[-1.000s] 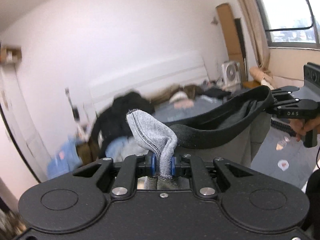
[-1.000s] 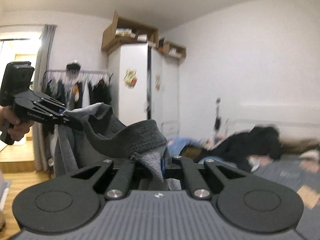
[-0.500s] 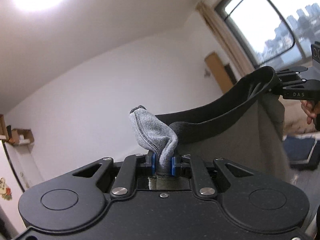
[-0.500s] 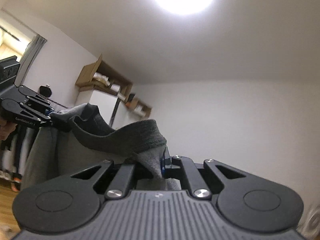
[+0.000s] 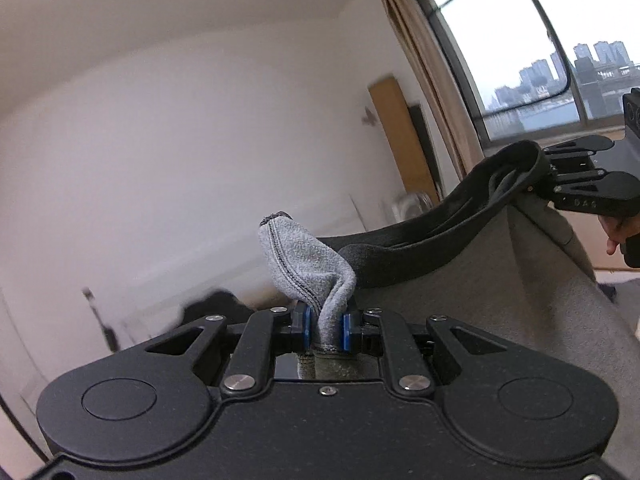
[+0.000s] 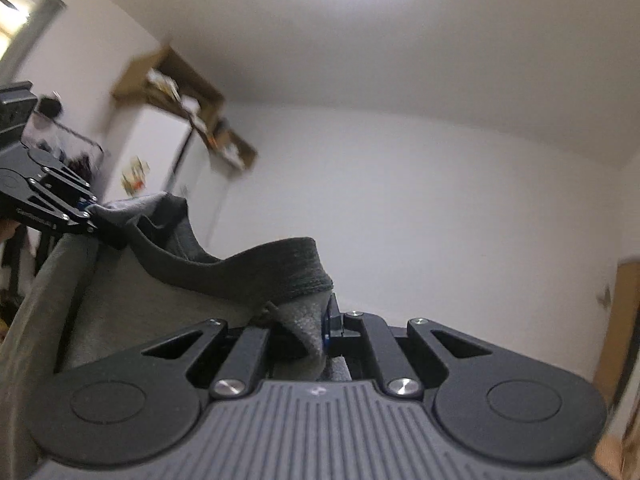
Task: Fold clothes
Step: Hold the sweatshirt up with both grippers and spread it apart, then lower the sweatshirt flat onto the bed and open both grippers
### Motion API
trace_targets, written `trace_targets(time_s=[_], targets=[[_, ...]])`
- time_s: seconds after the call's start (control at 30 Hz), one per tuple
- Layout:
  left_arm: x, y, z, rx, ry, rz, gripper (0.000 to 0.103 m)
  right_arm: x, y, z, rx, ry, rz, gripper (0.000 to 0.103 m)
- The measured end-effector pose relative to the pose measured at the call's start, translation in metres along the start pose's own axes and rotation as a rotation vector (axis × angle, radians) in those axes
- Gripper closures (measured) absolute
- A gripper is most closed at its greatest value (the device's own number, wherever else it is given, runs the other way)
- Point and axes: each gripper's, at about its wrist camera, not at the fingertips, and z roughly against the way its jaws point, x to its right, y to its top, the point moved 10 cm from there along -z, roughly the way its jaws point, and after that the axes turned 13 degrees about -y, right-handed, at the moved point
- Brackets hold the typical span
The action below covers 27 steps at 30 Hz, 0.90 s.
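Could slip: only a small bunched corner of the grey garment (image 5: 500, 292) sits between the blue pads (image 5: 306, 326) of the left gripper (image 5: 325, 327), so a sharp tug or shake while spread could pull that tuft free and drop one side. Same risk at the right gripper (image 6: 323, 332), where a thin fold by the dark ribbed waistband (image 6: 288, 268) is all that is pinched, off to one side of the pads. Could also sag or twist if the two ends drift closer together, leaving the fabric creased before it is laid down.

Both sets of tongs closed almost fully, each clamped on fabric: left on a pale inside-out corner standing up above the pads, right on the folded edge under the band.

Held high in the air, well above any surface, with the garment stretched between the two and its body hanging below. From the left wrist view, right gripper (image 5: 560, 178) far right near the window (image 5: 532, 40), a hand (image 5: 620, 232) on its grip. From the right wrist view, left gripper (image 6: 86, 210) far left, pointing inward, roughly level
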Motion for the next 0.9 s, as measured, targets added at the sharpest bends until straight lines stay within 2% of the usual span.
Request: trace_targets(time_s=[0.17, 0.3, 0.43, 0.53, 0.6, 0.67, 0.7, 0.73, 0.8, 0.9], targets=[[-0.029, -0.059, -0.13, -0.112, -0.067, 0.075, 0.089, 0.012, -0.105, -0.084, -0.154, -0.042, 0.0, 0.098], [-0.055, -0.119, -0.234, -0.212, -0.102, 0.134, 0.089, 0.002, -0.201, -0.158, -0.291, -0.062, 0.004, 0.098], [-0.069, -0.202, -0.334, -0.334, -0.132, 0.213, 0.089, -0.013, -0.3, -0.228, -0.441, -0.061, -0.027, 0.098], [-0.078, -0.281, -0.373, -0.416, -0.114, 0.273, 0.087, -0.026, -0.381, -0.271, -0.547, -0.052, -0.036, 0.097], [-0.09, -0.335, -0.373, -0.467, -0.078, 0.312, 0.083, -0.035, -0.426, -0.287, -0.595, -0.066, -0.009, 0.095], [-0.097, -0.377, -0.366, -0.507, -0.046, 0.34, 0.072, -0.03, -0.471, -0.278, -0.631, -0.076, -0.016, 0.093], [-0.1, -0.395, -0.36, -0.523, -0.028, 0.35, 0.062, -0.03, -0.49, -0.278, -0.657, -0.09, -0.031, 0.089], [-0.106, -0.407, -0.349, -0.525, -0.011, 0.355, 0.051, -0.027, -0.505, -0.277, -0.685, -0.108, -0.043, 0.079], [-0.118, -0.422, -0.329, -0.509, 0.021, 0.368, 0.039, -0.017, -0.523, -0.277, -0.712, -0.147, -0.054, 0.067], [-0.131, -0.429, -0.3, -0.486, 0.066, 0.411, 0.035, -0.006, -0.526, -0.273, -0.698, -0.177, -0.071, 0.05]])
